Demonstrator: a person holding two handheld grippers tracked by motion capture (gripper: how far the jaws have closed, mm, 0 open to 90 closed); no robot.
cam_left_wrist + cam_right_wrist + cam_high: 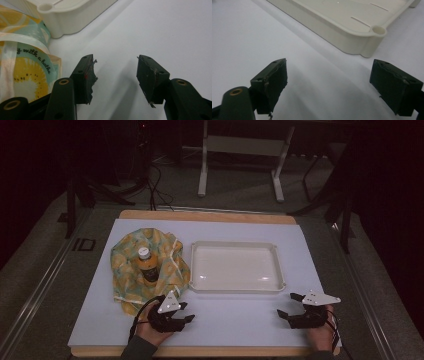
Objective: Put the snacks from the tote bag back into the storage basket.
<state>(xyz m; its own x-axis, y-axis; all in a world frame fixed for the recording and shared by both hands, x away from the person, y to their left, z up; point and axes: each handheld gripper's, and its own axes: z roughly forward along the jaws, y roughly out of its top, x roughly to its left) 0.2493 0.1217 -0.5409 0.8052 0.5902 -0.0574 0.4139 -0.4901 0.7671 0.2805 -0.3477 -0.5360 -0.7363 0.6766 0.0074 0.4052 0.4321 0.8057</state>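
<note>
Both grippers hover, fingers wide and empty: left gripper at seven o'clock, beside the cloth. A careless tug could topple the bottle.

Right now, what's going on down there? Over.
Left tongs and right tongs open, empty. Bottle upright on patterned cloth. Tray empty, nothing in the way.

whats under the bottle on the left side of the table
The bottle lies on a yellow and teal patterned cloth, which spreads over the white table surface. Whatever lies beneath the cloth itself is covered.
</note>
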